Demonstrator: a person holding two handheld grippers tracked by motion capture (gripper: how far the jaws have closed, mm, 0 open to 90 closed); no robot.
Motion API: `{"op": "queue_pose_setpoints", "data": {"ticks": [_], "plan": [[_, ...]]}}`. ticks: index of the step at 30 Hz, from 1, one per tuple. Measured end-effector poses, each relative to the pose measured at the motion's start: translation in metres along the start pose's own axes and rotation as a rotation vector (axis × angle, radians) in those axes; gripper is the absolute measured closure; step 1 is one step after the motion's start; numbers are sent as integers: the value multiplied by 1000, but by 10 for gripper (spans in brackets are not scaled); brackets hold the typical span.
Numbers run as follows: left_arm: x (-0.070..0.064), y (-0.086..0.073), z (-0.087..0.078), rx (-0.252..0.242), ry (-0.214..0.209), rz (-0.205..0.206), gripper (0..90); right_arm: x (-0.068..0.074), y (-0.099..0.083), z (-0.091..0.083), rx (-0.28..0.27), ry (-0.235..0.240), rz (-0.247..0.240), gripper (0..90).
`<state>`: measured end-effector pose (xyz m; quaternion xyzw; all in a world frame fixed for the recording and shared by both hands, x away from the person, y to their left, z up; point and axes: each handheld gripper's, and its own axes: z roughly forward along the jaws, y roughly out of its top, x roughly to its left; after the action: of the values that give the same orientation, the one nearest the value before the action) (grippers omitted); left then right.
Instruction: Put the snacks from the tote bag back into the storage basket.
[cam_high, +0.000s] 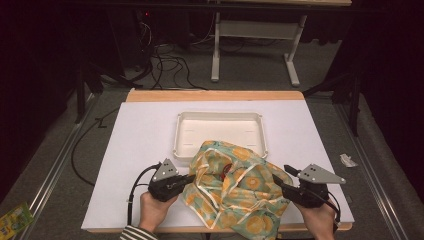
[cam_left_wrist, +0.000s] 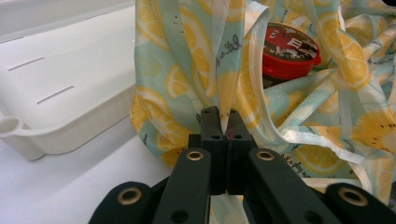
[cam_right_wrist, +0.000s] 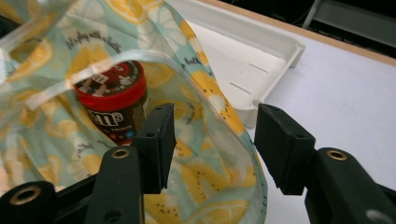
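A pale green bag with a lemon print lies at the table's front, and its far side rests on the near rim of the white tray. Inside the bag is a brown tub with a red lid. My left gripper is shut on a fold of the bag's fabric at its left side. My right gripper is open at the bag's right side. The bag's rim runs between its jaws, one jaw inside the bag mouth and one outside.
The tray is empty and sits mid-table behind the bag. On the floor are cables beyond the table, a green packet at the left and a paper scrap at the right. Another table's legs stand behind.
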<state>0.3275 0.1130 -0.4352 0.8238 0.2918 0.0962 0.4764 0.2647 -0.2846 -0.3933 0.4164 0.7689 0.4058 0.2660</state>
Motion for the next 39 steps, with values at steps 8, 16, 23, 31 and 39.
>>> {"op": "queue_pose_setpoints", "data": {"ticks": [8,16,23,31,39], "plan": [[-1,0,2,-1,-6,-2,897,4,4,-9,-24,1,-14,566],[-1,1,2,-1,-10,-2,897,24,7,-5,16,111,-92,693],[-1,1,1,-6,-11,-1,897,43,12,10,27,133,-136,613],[0,1,0,-9,-7,0,897,37,31,23,-45,75,-105,532],[1,2,1,-12,-8,1,896,19,42,45,14,79,-70,673]]}}
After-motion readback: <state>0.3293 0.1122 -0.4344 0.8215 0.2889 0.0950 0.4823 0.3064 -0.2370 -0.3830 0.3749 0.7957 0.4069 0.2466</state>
